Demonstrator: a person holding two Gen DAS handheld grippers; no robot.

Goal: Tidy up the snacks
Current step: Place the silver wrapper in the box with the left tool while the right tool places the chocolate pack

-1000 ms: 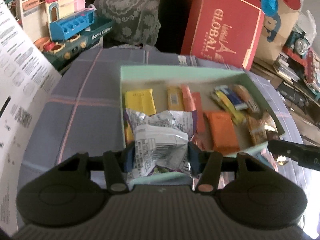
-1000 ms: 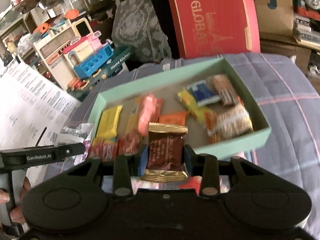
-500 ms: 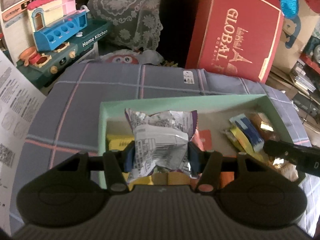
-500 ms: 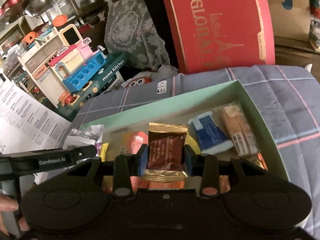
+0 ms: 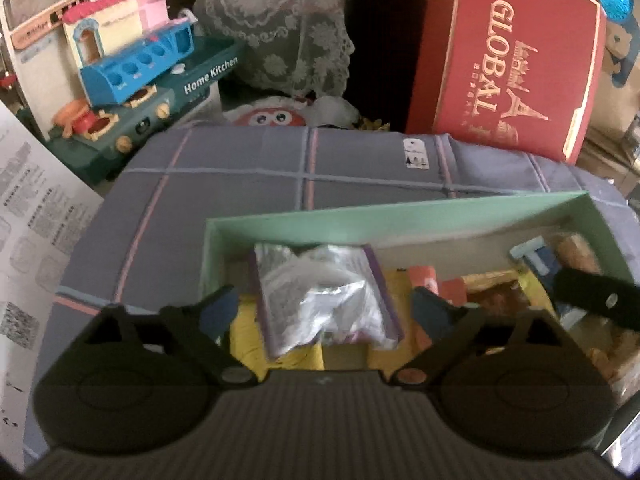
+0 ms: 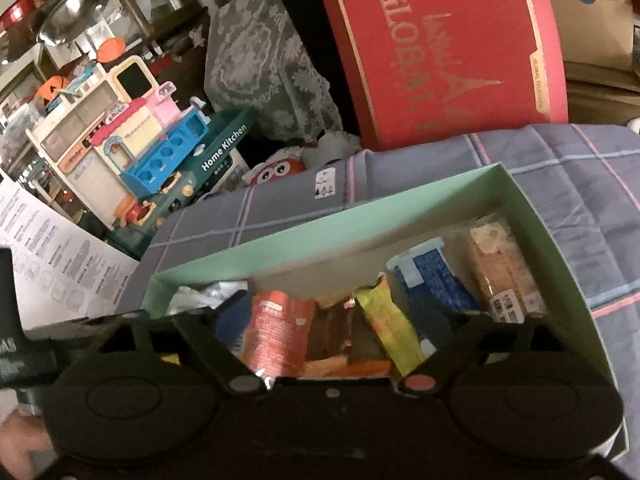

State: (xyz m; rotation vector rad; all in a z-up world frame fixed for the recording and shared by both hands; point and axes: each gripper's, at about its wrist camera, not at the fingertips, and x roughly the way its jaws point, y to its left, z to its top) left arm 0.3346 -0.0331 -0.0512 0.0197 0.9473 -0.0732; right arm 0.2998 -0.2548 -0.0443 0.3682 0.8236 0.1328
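Silver packet point(image 5: 324, 300): crumpled foil snack bag with purple edges, lying in the left end of the box, straight ahead of the left gripper and between its two fingers, touching neither.
Left gripper point(image 5: 324, 312): fingers spread wide apart, gripping nothing; blue pads point(image 5: 218, 312) stand clear on either side of the silver packet.
Brown packet point(image 6: 330, 330): dark wrapper with a gold edge, lying among the other snacks in the middle of the box, ahead of the right gripper and between its fingers, free of both.
Right gripper point(image 6: 334, 326): fingers wide apart, holding nothing; it hangs low over the near wall of the box. Its black tip also shows at the right edge of the left wrist view.
Neighbouring snacks: an orange-red packet point(image 6: 278, 330) just left of the brown one, a yellow-green stick point(image 6: 390, 330) just right of it; farther right a blue packet point(image 6: 434, 278) and a tan bar point(image 6: 502, 276) side by side.
Green box point(image 5: 400, 220): open, mint-coloured walls, resting on the plaid cloth point(image 5: 224, 184) beyond both grippers.
Background: a red GLOBAL box point(image 5: 508, 56) behind the cloth to the right, a toy kitchen point(image 5: 136, 76) to the left.
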